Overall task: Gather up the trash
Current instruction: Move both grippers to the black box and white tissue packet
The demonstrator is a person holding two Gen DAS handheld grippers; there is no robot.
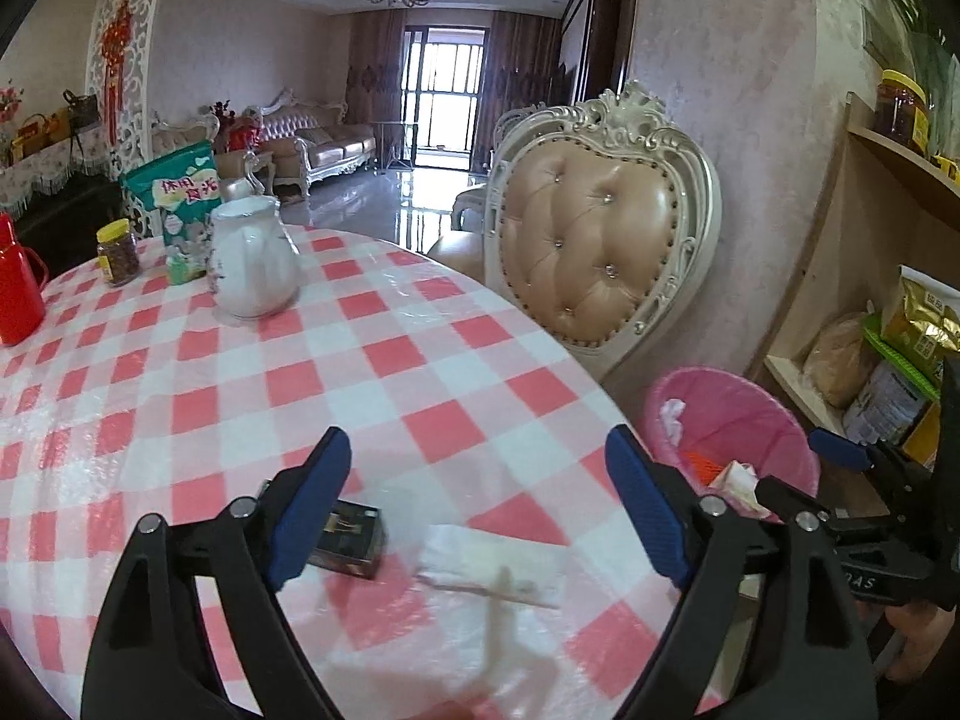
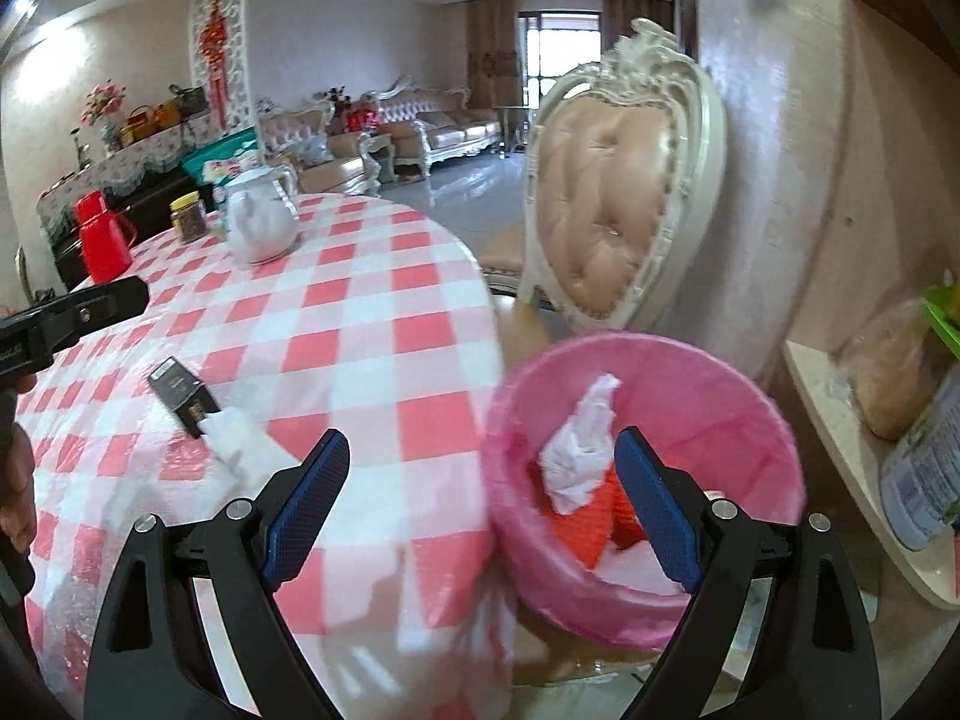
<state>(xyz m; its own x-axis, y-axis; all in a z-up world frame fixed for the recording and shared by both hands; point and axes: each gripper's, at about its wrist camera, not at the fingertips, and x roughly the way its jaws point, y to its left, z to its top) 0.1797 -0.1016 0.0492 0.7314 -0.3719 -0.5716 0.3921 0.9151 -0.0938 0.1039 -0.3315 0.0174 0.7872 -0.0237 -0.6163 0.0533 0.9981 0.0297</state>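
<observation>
My left gripper (image 1: 478, 507) is open and empty above the near edge of the red-and-white checked table (image 1: 336, 372). A small black box (image 1: 348, 540) lies by its left finger, and a flat white tissue (image 1: 492, 564) lies between the jaws, lower down. My right gripper (image 2: 480, 504) is open and empty over the rim of a pink-lined trash bin (image 2: 738, 414) beside the table. A crumpled white tissue (image 2: 579, 450) hangs in the air between its jaws above the bin; red and white scraps lie inside. The bin (image 1: 744, 414) also shows in the left wrist view.
A white teapot (image 1: 255, 264), a yellow-lidded jar (image 1: 117, 252), a green snack bag (image 1: 183, 210) and a red flask (image 1: 18, 294) stand at the table's far side. An ornate padded chair (image 1: 594, 240) stands behind the bin. A wooden shelf (image 1: 870, 252) with packets is on the right.
</observation>
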